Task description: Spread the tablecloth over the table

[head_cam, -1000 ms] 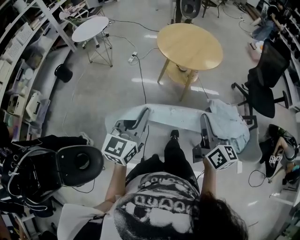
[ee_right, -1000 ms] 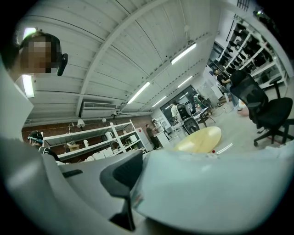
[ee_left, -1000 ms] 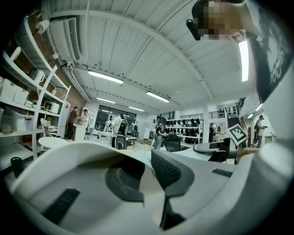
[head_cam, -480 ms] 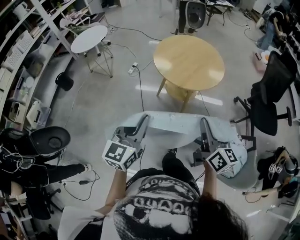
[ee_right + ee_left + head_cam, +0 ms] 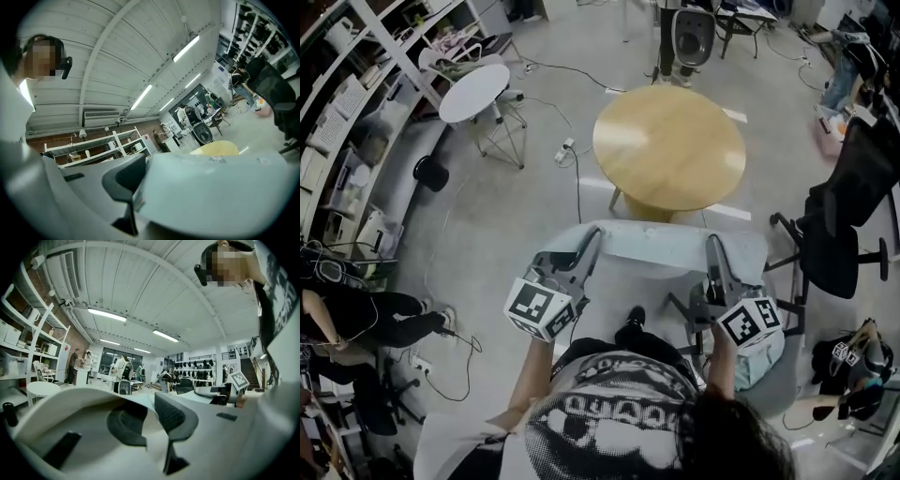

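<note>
On the head view I've got the left gripper (image 5: 589,242) and the right gripper (image 5: 712,248) held out level in front of me, each clamped on a top corner of the pale tablecloth (image 5: 654,246), which runs as a band between them; more of it hangs bunched below the right one, near the floor; the round wooden table (image 5: 668,141) stands just beyond the cloth's far edge, its top bare, so I'd judge the pick-up done and the spreading not yet begun: the cloth has to go out over the top, come down flat, and be evened round the rim. On the left gripper view the two dark pads sit close together with the cloth's edge pinched between them, the fabric draping over the jaws and off toward the other gripper. On the right gripper view one pad shows, pressed against a broad fold of cloth (image 5: 211,187) that covers the other jaw; the table's yellow top peeks over it. As for containers, none is in play; only the shelving (image 5: 337,112) at the left carries boxes, their contents too small to tell.
</note>
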{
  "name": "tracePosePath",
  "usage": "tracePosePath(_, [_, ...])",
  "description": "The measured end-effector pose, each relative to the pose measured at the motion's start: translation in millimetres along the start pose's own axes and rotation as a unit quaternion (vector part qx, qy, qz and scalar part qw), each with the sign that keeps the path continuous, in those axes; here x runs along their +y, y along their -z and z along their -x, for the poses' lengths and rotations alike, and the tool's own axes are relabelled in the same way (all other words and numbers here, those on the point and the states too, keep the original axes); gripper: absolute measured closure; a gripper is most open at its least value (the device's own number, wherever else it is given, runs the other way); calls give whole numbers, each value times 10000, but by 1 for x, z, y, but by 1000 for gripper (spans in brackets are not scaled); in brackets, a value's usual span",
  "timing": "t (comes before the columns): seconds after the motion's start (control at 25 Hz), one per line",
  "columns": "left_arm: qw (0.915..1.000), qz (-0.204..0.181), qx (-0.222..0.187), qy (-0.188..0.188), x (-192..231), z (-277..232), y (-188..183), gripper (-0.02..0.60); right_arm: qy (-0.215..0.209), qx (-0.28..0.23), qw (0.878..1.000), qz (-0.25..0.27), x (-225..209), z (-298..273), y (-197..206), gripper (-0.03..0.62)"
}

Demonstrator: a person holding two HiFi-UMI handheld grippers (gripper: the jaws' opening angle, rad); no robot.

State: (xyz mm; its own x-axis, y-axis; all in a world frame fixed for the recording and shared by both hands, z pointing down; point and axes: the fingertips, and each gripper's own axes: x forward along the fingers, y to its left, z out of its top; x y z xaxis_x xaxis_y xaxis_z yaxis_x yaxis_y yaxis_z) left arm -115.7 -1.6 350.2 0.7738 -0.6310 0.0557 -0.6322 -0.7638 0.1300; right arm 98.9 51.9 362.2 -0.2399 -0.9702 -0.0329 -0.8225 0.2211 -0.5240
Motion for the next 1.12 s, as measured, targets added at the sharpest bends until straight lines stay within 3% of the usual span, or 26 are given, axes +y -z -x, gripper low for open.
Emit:
tracePosePath(0.48, [9989, -433, -148, 137, -11, -60, -38, 525, -328, -310, 9990, 54, -34, -22, -57, 533])
tracePosePath(0.8, [9953, -713, -413, 511, 8, -112, -74, 520, -320, -603, 9974, 215, -45, -57, -101, 530])
tracePosePath(1.12, [9876, -983, -811, 919, 34, -200, -118, 518, -246, -969, 9938, 482, -78, -115, -164, 530])
